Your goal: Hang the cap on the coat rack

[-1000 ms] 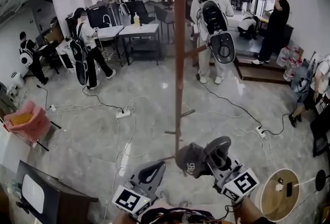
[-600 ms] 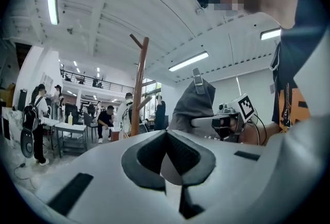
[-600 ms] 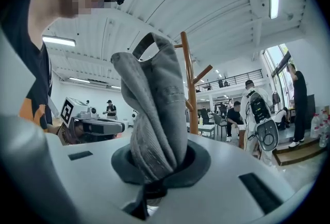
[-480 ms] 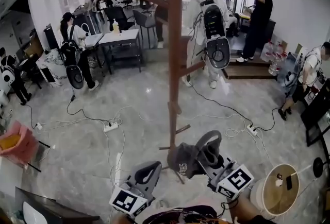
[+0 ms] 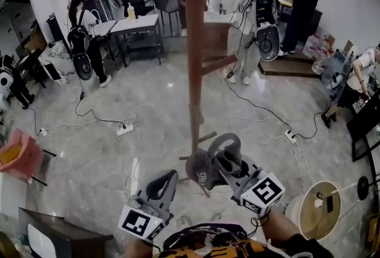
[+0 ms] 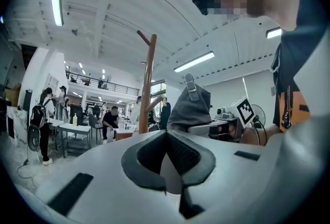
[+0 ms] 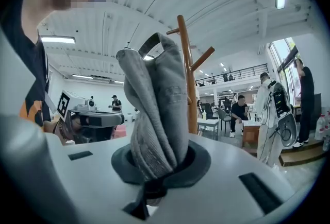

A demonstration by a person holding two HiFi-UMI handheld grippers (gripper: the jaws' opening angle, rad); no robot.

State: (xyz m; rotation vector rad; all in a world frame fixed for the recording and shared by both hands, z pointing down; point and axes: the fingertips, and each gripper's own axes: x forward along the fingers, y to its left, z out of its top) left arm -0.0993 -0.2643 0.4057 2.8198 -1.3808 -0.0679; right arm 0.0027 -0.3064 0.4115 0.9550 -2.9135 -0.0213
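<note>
A dark grey cap (image 5: 202,171) hangs crumpled from my right gripper (image 5: 221,159), whose jaws are shut on its fabric. In the right gripper view the cap (image 7: 156,115) rises out of the pinched jaws of the right gripper (image 7: 159,160), with the brown wooden coat rack (image 7: 188,79) just behind it. The coat rack's pole (image 5: 194,43) stands straight ahead in the head view, pegs branching off it; the cap is low, near its base. My left gripper (image 5: 160,184) is to the cap's left, shut and empty. In the left gripper view, past the left gripper (image 6: 166,133), I see the cap (image 6: 191,107) and the rack (image 6: 149,84).
Cables and power strips (image 5: 125,129) lie over the marble floor around the rack's feet. A round stool (image 5: 320,209) stands at the right and a dark cabinet (image 5: 53,233) at the lower left. Several people stand by tables (image 5: 135,25) further back.
The rack has drawn closer and larger in the head view. My right gripper with the cap has shifted left toward the pole's base, and the left gripper has moved along with it.
</note>
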